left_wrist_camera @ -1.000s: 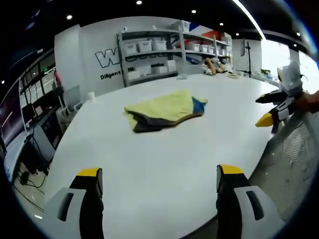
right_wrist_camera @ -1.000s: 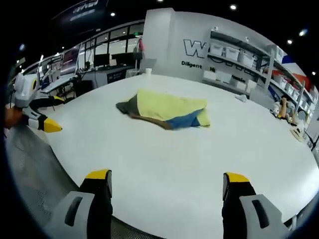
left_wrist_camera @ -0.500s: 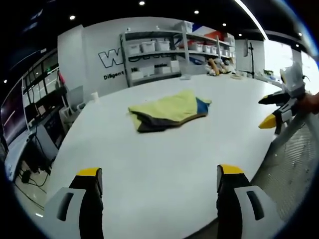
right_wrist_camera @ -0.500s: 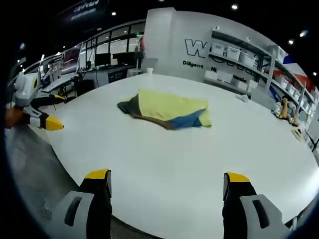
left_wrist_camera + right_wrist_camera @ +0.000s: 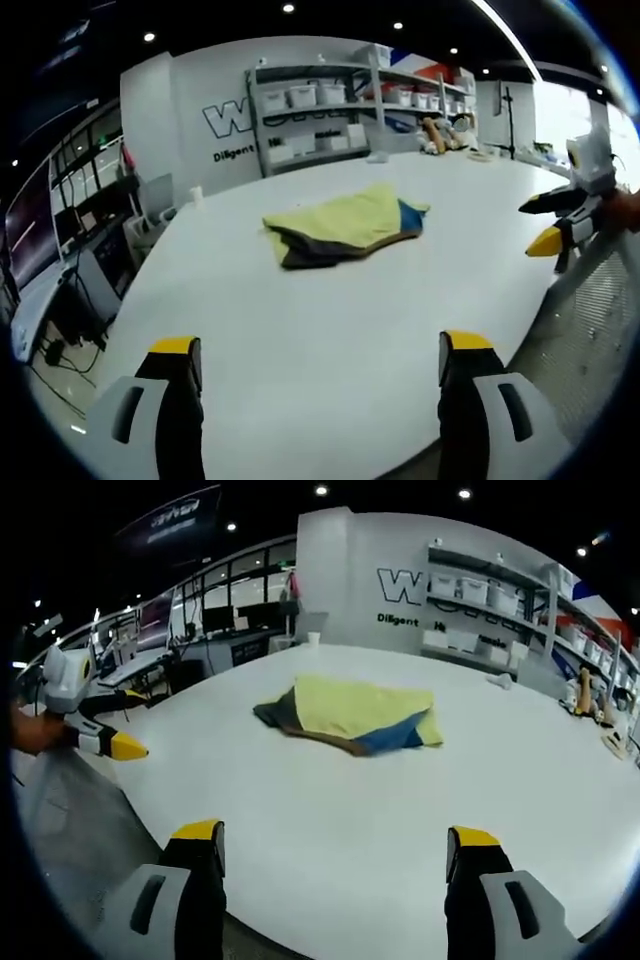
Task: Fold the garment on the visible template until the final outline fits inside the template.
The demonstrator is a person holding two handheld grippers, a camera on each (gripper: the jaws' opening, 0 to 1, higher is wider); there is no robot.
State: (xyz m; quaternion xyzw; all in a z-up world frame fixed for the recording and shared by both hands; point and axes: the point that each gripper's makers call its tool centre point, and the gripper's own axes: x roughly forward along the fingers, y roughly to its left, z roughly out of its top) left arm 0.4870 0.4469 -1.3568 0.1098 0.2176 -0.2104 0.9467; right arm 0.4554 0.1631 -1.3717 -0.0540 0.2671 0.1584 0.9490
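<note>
A folded garment (image 5: 345,225) lies on a big table (image 5: 330,330), near the middle and far from the near edge. The left gripper (image 5: 315,355) and the right gripper (image 5: 335,840) hang over the near edge of the table, well apart from the garment, one off to each side. Behind the table stand shelves (image 5: 340,110) with boxes (image 5: 300,96) on them, against a wall (image 5: 190,120). A cup (image 5: 314,638) sits on the far edge of the table.
</note>
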